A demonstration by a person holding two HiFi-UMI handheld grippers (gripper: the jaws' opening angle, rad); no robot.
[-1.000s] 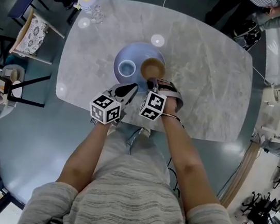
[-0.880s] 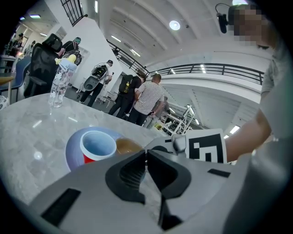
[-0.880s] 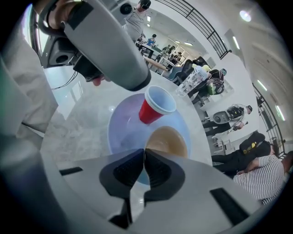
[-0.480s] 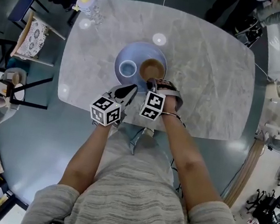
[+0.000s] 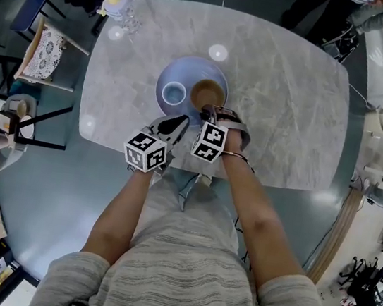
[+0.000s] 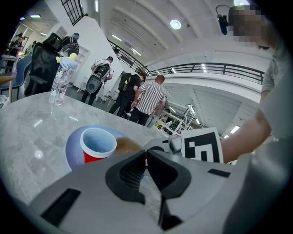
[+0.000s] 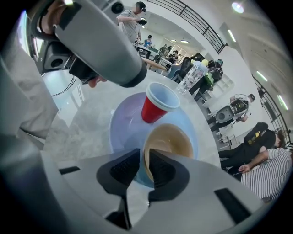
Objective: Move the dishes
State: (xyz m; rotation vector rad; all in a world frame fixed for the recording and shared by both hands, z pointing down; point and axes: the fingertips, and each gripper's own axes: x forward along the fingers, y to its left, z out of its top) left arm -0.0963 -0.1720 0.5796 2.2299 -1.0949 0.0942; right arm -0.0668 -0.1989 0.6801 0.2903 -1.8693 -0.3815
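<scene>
A blue plate (image 5: 189,76) on the marble table (image 5: 286,91) carries a red cup (image 5: 174,94) with a pale blue inside and a brown bowl (image 5: 208,94). My right gripper (image 7: 144,160) points steeply down at the bowl's (image 7: 171,141) near rim. Its jaws have just been opening: the rim stands between them with a thin gap on each side. My left gripper (image 6: 146,153) hovers shut and empty at the plate's (image 6: 73,148) near edge, close to the cup (image 6: 97,146). In the head view both grippers sit side by side, left (image 5: 180,122) and right (image 5: 208,112).
A clear water bottle (image 5: 121,6) stands at the table's far left corner. Chairs (image 5: 46,49) stand to the table's left. Several people stand or sit beyond the far side of the table (image 6: 146,98).
</scene>
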